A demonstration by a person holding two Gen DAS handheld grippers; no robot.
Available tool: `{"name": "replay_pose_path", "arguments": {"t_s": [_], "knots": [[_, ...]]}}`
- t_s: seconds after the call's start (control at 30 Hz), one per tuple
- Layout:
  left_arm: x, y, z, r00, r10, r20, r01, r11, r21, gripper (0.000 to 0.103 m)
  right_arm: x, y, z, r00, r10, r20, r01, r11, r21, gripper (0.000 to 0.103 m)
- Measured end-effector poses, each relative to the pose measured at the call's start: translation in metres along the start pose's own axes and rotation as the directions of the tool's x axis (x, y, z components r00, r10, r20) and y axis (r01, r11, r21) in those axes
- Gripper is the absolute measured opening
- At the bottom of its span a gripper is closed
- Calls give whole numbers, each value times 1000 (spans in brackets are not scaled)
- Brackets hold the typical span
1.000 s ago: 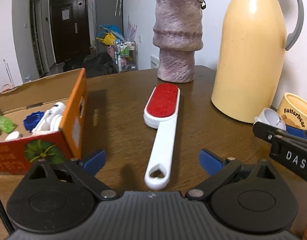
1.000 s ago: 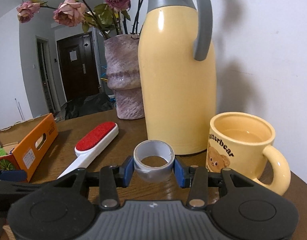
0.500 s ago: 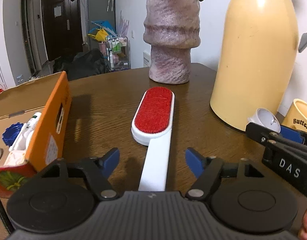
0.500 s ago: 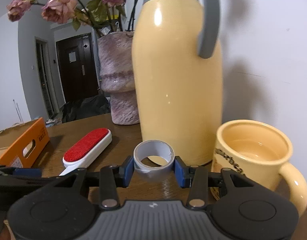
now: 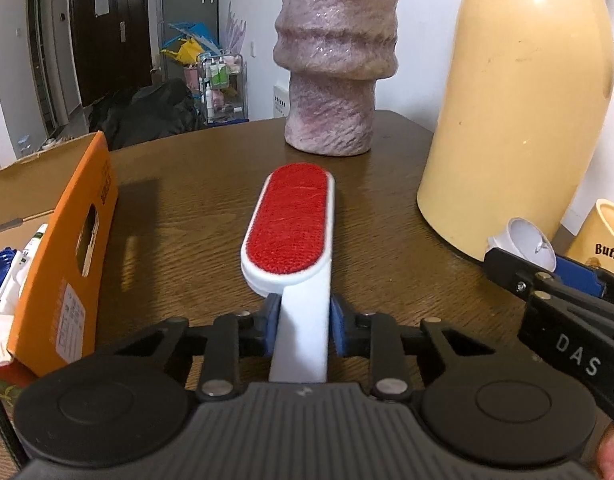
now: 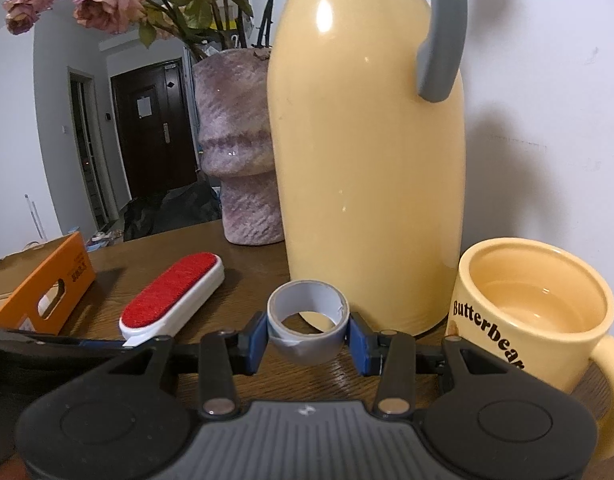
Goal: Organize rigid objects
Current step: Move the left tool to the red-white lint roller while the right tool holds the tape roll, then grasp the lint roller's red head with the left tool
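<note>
Right wrist view: yellow mug (image 6: 527,316) reads "Butterbear" in brown script.

Red-and-white lint brush (image 5: 295,224), cream flask (image 5: 519,108) (grey handle), orange box (image 5: 63,256).

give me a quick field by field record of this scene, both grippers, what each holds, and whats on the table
left gripper: jaws have just closed, shut on the lint brush handle
right gripper: shut on the tape roll
lint brush: white, red pad up, lying on the wooden table
orange box: open, left of brush, small items inside
vase: purple, dried roses, far side
thermos: cream, grey handle
mug: yellow, upright, right of thermos
</note>
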State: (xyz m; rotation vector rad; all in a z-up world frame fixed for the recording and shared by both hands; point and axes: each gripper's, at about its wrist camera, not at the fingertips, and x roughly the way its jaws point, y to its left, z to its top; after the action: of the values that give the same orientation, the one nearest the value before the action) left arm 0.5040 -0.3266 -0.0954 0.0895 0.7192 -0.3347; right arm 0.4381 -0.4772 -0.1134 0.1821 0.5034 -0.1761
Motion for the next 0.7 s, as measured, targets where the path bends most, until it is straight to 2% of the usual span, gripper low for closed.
{"name": "replay_pose_path", "arguments": {"t_s": [0.37,0.7], "knots": [[-14,-3,0,997,30,75,-33,999,41,26,-1,2,0,1000,-8,7,8,1000,-3,42],[-40,1,4,985,44,170,-50,998,34,26,-10,0,0,999,3,42,-3,1000,12,42]]}}
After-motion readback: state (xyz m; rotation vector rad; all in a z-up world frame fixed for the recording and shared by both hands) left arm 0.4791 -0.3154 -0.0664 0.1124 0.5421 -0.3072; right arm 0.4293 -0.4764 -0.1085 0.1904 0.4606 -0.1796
